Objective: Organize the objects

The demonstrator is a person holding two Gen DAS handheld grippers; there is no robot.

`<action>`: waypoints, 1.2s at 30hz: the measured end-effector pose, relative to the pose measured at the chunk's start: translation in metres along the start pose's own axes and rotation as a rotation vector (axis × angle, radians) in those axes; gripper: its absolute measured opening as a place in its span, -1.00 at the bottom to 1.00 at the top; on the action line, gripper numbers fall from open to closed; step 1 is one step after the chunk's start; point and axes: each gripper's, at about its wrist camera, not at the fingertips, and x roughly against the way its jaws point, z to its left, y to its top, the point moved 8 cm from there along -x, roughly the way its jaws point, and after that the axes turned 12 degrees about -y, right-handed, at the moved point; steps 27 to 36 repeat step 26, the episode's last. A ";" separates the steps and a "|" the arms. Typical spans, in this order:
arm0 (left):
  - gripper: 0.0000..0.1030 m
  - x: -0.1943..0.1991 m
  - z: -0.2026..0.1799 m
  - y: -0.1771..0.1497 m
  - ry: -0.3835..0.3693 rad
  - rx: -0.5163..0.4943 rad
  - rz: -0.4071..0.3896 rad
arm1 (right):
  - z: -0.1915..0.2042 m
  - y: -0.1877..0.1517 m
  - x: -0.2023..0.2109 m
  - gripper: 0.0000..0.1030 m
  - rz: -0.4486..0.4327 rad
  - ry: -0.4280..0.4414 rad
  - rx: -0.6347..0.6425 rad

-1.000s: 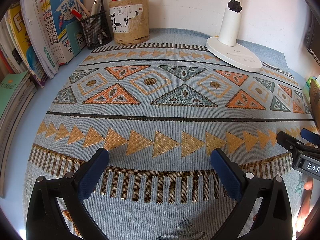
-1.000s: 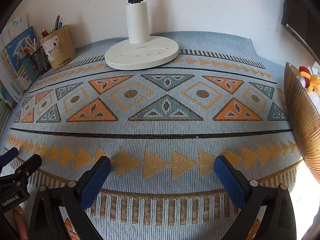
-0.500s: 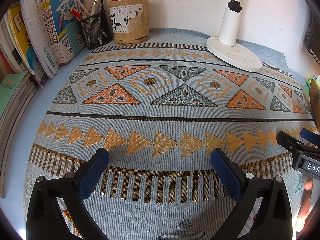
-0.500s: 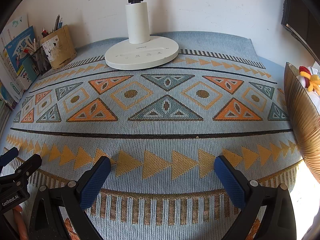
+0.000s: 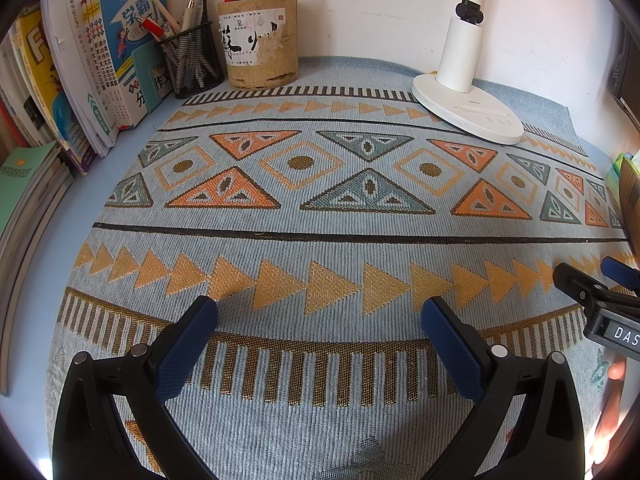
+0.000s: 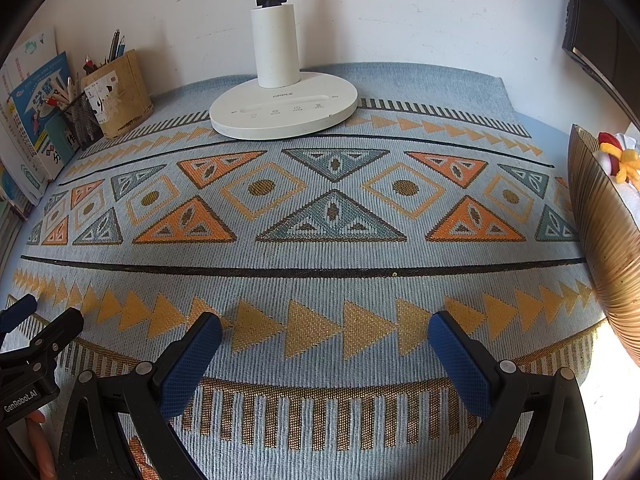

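Both claws hover low over the patterned mat (image 5: 320,208), side by side and close together, each spread wide with nothing between its blue pads. The left claw (image 5: 318,322) sits over the row of yellow triangles, and the right claw (image 6: 324,338) hangs over the same band further right; each shows at the edge of the other's view. A fingertip (image 5: 616,370) of the person peeks in under the right device. The mat itself lies bare across the middle of the tabletop (image 5: 120,160). Things to sort are all around the rim: a mesh cup (image 5: 192,60) of pens and a tan pen pot (image 5: 258,42) stand touching at the back left corner, just beside a row of leaning books (image 5: 100,64). A white lamp (image 6: 284,108) rests its round base on the mat's far edge. At the right edge a ribbed gold bowl (image 6: 604,236) holds a plush toy (image 6: 618,160).
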 end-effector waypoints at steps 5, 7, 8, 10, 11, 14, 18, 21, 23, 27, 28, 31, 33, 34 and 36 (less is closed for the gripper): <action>0.99 0.000 0.000 0.000 0.000 -0.001 0.000 | 0.000 0.000 0.000 1.00 0.000 0.000 0.000; 0.99 0.001 0.001 0.000 -0.001 -0.001 0.000 | 0.000 0.000 0.000 1.00 0.000 0.000 0.000; 0.99 0.001 0.001 -0.001 -0.001 0.000 0.000 | 0.000 0.000 0.000 1.00 0.000 0.000 0.000; 1.00 0.001 0.001 -0.001 0.000 0.002 0.000 | 0.000 0.000 0.000 1.00 0.000 0.000 0.000; 1.00 0.000 0.003 0.001 -0.001 0.006 -0.001 | 0.000 0.000 0.000 1.00 0.000 0.000 0.001; 1.00 0.000 0.003 0.002 -0.006 0.007 -0.004 | 0.000 0.000 0.000 1.00 0.000 0.000 0.001; 1.00 0.001 0.005 0.002 -0.007 0.007 -0.004 | 0.000 0.000 0.000 1.00 0.000 0.000 0.000; 1.00 0.002 0.006 0.001 -0.007 0.007 -0.004 | 0.001 0.000 0.000 1.00 0.000 0.000 0.000; 1.00 0.003 0.006 0.001 -0.008 0.007 -0.005 | 0.001 0.000 0.000 1.00 0.000 0.000 0.000; 1.00 0.003 0.007 0.001 -0.008 0.008 -0.005 | 0.001 0.000 0.000 1.00 0.000 0.000 0.000; 1.00 0.003 0.007 0.001 -0.008 0.008 -0.005 | 0.001 0.000 0.000 1.00 0.000 0.000 0.000; 1.00 0.003 0.007 0.001 -0.008 0.008 -0.005 | 0.001 0.000 0.000 1.00 0.000 0.000 0.000; 1.00 0.003 0.007 0.001 -0.008 0.008 -0.005 | 0.001 0.000 0.000 1.00 0.000 0.000 0.000; 1.00 0.003 0.007 0.001 -0.008 0.008 -0.005 | 0.001 0.000 0.000 1.00 0.000 0.000 0.000; 1.00 0.003 0.007 0.001 -0.008 0.008 -0.005 | 0.001 0.000 0.000 1.00 0.000 0.000 0.000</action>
